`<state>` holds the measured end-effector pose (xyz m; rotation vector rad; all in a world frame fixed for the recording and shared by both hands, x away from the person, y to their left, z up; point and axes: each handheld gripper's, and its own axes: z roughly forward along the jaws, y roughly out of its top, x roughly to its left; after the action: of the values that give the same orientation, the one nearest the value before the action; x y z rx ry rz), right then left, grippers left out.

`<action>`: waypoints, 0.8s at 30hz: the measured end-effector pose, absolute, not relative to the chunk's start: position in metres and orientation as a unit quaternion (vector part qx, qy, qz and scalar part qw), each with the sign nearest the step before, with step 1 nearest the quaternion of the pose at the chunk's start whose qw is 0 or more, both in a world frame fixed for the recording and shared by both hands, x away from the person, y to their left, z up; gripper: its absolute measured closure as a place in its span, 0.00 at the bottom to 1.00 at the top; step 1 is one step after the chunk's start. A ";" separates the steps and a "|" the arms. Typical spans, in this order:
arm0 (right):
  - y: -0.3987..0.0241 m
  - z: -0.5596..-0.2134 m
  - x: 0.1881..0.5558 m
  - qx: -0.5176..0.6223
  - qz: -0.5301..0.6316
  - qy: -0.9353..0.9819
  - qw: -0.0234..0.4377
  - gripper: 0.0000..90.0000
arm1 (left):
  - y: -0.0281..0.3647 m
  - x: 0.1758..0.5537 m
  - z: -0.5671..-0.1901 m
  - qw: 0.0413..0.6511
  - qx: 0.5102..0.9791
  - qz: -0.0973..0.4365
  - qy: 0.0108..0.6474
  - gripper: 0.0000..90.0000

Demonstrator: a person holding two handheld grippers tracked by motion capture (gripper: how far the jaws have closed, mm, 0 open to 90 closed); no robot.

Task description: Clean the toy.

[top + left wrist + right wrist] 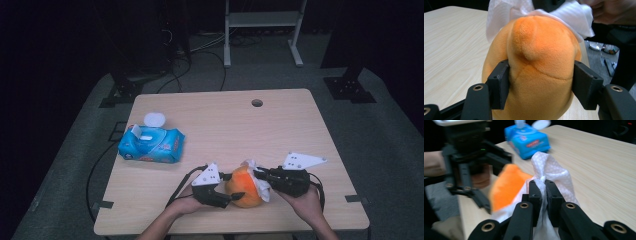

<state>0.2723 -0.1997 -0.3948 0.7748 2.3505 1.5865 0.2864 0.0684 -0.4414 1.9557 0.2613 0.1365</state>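
An orange plush toy (pixel 242 186) sits near the table's front edge between my two grippers. My left gripper (pixel 235 186) is shut on it: in the left gripper view both black pads press into the sides of the orange plush toy (pixel 536 70). My right gripper (pixel 259 175) comes in from the right and is shut on a white wet wipe (pixel 260 186), which lies against the toy's top and right side. In the right gripper view the jaws pinch the bunched wipe (pixel 549 173), with the toy (pixel 507 186) behind it. The white wipe (pixel 564 15) drapes over the toy's far side.
A blue wet-wipe pack (pixel 151 144) with its white lid flipped open lies on the left part of the wooden table (pixel 280 130). A round cable hole (pixel 257 103) is near the far edge. A white metal stand (pixel 262 30) and cables are on the floor beyond.
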 end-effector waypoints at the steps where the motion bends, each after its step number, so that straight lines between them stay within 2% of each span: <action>1: -0.196 -0.393 0.272 0.254 0.545 0.794 0.091 0.94 | 0.067 0.285 -0.441 0.549 0.827 0.060 0.104 0.41; 6: -0.176 -0.391 0.270 0.236 0.537 0.805 0.089 0.93 | 0.064 0.280 -0.441 0.540 0.836 0.067 0.075 0.40; 12: -0.193 -0.395 0.281 0.276 0.517 0.804 0.104 0.93 | 0.062 0.279 -0.441 0.540 0.836 0.068 0.067 0.41; 14: -0.201 -0.398 0.282 0.288 0.524 0.797 0.088 0.94 | 0.057 0.277 -0.440 0.536 0.839 0.071 0.054 0.41; 17: -0.190 -0.395 0.275 0.258 0.544 0.795 0.071 0.93 | 0.056 0.274 -0.442 0.539 0.838 0.075 0.040 0.40; 20: -0.181 -0.392 0.274 0.246 0.532 0.806 0.083 0.93 | 0.058 0.275 -0.443 0.543 0.835 0.075 0.042 0.40; 24: -0.192 -0.396 0.281 0.268 0.515 0.809 0.095 0.93 | 0.059 0.276 -0.442 0.543 0.835 0.079 0.046 0.41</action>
<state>0.2813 -0.1919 -0.3959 0.7958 2.3979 1.5263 0.2763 0.0589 -0.4423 1.9817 0.1084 0.1873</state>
